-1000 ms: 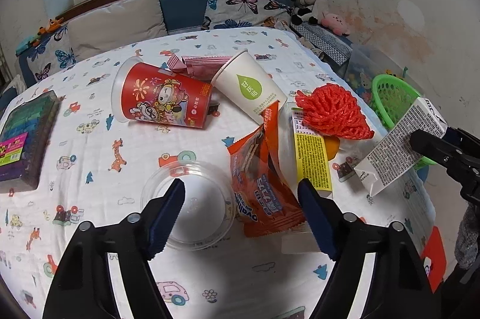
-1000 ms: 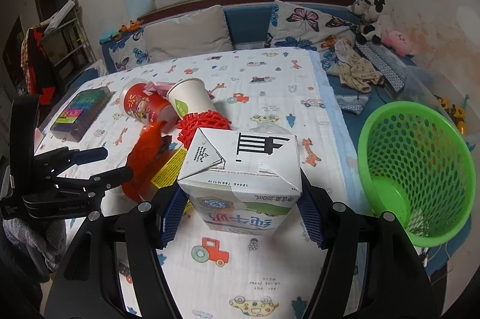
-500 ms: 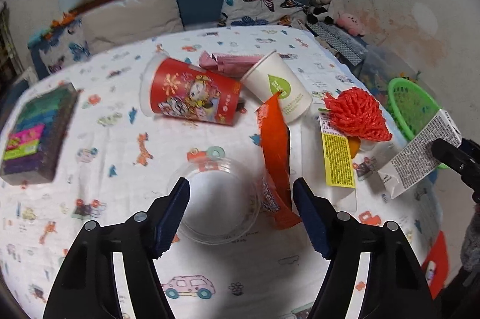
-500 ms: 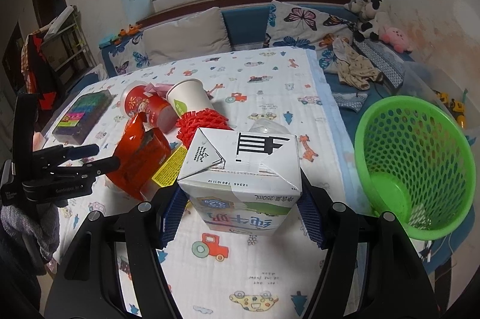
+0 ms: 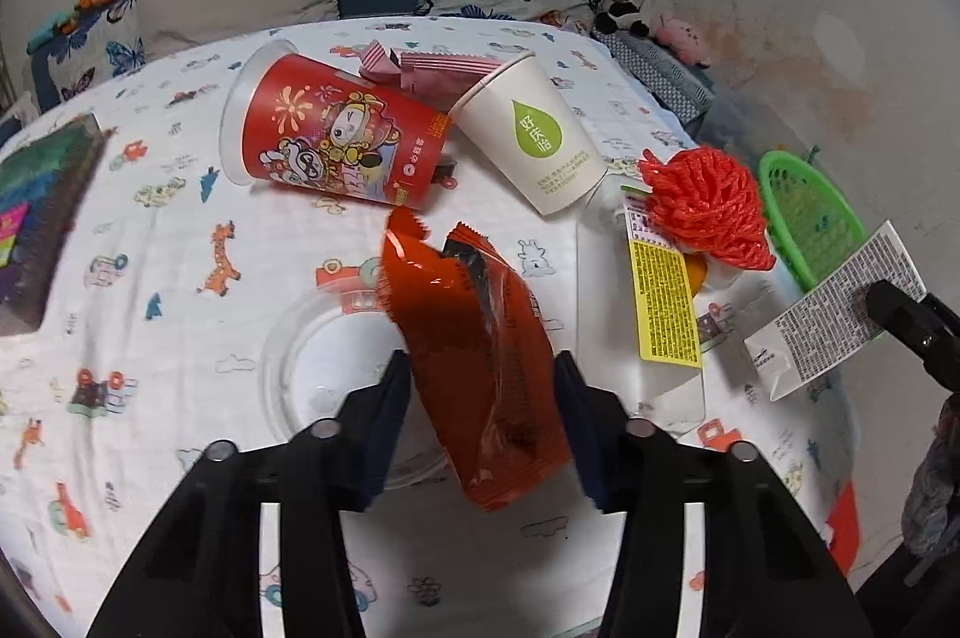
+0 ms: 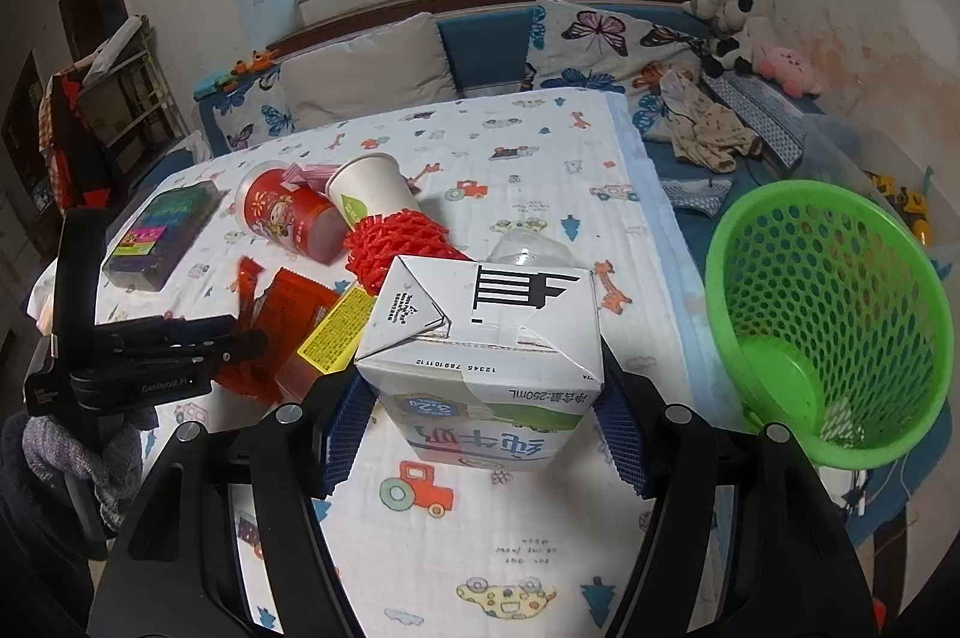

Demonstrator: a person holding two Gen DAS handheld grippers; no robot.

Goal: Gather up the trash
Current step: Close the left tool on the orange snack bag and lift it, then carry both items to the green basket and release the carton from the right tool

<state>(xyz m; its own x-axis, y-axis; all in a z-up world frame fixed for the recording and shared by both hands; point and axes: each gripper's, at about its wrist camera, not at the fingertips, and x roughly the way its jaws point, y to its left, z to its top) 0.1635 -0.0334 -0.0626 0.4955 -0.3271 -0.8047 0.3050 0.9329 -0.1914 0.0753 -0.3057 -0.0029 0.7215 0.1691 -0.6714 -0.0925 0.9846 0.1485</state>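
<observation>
The left hand-held gripper [image 5: 480, 404] is sitting lower and nearer the cloth-covered tabletop [image 5: 180, 338] than a second ago, and its jaws have just been closing, from well apart to snug against the orange snack wrapper [image 5: 480, 338] now standing between them. A second ago that wrapper was lying flatter beside the clear plastic lid [image 5: 324, 374]; now it is rising out of the jaws and overlapping the lid's right edge. Its long axis is running away from the camera, leaning a little left, with the torn serrated end pointing toward the red printed cup [image 5: 336, 140] and the sealed end toward the camera.

The right hand-held gripper [image 6: 480, 416] is staying where it was, clamped on the white milk carton [image 6: 480, 332], one blue pad pressing on each side. The carton is pointing its folded end forward, away from the camera, above the tabletop edge, with the green basket [image 6: 828, 314] to its right, beyond that edge.

The red cup is lying on its side, mouth to the left, beside the white paper cup [image 5: 528, 134], also on its side. The red mesh netting [image 5: 702, 206] is resting to their right, beside a clear package with a yellow label [image 5: 660, 302].
</observation>
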